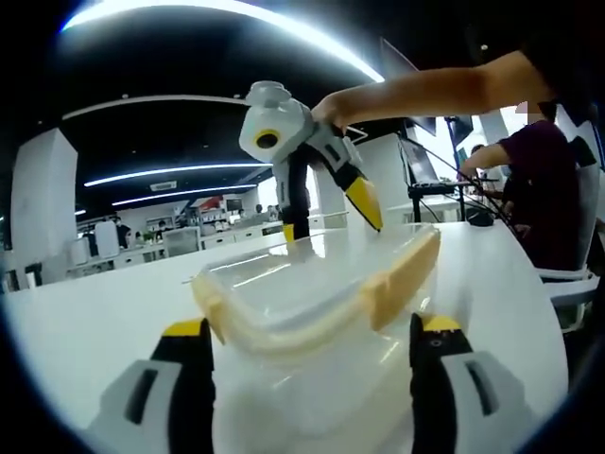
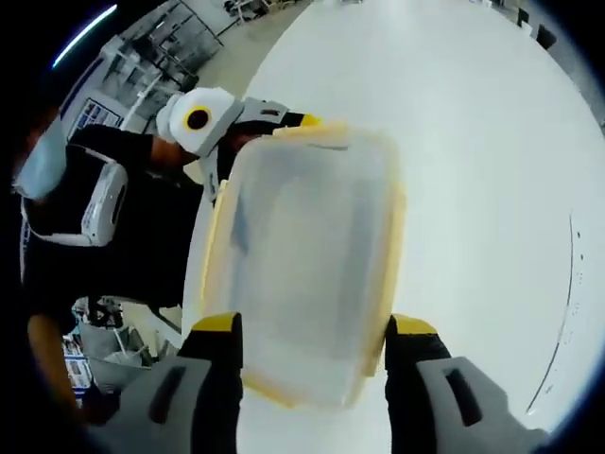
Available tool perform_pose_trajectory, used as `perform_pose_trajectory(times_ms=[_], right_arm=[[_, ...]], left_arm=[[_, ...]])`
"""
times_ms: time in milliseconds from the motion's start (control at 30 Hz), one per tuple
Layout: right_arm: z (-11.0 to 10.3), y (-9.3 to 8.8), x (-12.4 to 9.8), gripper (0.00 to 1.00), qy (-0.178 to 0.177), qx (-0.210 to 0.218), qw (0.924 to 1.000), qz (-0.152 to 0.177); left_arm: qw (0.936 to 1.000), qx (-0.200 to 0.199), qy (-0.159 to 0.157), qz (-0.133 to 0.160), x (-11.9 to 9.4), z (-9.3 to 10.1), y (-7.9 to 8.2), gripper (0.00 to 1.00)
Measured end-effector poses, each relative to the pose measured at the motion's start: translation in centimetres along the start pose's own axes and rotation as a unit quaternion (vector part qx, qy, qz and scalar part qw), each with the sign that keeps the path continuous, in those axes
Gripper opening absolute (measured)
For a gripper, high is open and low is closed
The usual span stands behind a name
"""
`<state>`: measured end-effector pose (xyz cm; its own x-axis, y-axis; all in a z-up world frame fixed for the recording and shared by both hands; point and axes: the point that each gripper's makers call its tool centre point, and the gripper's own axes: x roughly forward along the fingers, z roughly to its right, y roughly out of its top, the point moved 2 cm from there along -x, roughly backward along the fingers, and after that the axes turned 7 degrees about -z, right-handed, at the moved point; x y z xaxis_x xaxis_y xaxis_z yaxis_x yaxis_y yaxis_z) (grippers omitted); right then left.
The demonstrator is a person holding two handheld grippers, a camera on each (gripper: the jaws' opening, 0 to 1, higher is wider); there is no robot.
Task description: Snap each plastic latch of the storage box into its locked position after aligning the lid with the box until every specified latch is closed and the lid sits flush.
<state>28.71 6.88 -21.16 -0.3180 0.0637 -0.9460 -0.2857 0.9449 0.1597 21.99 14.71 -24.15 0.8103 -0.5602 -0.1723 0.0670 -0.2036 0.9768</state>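
A clear storage box (image 1: 312, 388) with a cream-rimmed lid (image 1: 312, 307) rests on a white table (image 1: 85, 322). The lid lies tilted, its right side higher. My left gripper (image 1: 312, 369) is open, one jaw on each side of the box's near end. My right gripper (image 1: 336, 222) comes down from above at the lid's far edge, fingers spread. In the right gripper view the lid (image 2: 307, 255) is seen from above, and my right gripper (image 2: 317, 369) is open astride its near end. The left gripper (image 2: 255, 142) sits at the far end.
A person's arm (image 1: 425, 90) holds the right gripper. Another person (image 1: 539, 170) sits at the table's right, beside monitors (image 1: 425, 161). Bare table (image 2: 473, 142) stretches right of the box. The table edge (image 2: 194, 284) and a person's dark clothes (image 2: 123, 246) lie left.
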Motion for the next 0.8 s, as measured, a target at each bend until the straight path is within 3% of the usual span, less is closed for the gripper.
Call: perform_pose_trajectory(times_ms=[67,167,300,533,800], right_arm=[[0.3,0.1,-0.1,0.71,-0.024,0.000,0.9994,0.024],[-0.4,-0.1,0.0,0.81,-0.017,0.005,0.9989,0.044],[-0.8,-0.1,0.2,0.80,-0.026,0.003,0.9978,0.061],[-1.3,1.3,-0.1,0.84,-0.041,0.000,0.9914,0.124],[-2.0,1.9,-0.9,0.88,-0.092,0.026,0.9743,0.204]], left_arm=[[0.9999,0.014,-0.003,-0.008,-0.1,0.0,-0.3,0.84],[0.9997,0.023,-0.002,-0.010,-0.1,0.3,-0.3,0.85],[0.9995,0.030,-0.002,-0.014,0.0,0.1,-0.4,0.85],[0.9987,0.046,-0.002,-0.022,0.0,-0.2,-0.6,0.87],[0.9991,0.032,-0.019,-0.018,-0.3,0.5,-0.5,0.94]])
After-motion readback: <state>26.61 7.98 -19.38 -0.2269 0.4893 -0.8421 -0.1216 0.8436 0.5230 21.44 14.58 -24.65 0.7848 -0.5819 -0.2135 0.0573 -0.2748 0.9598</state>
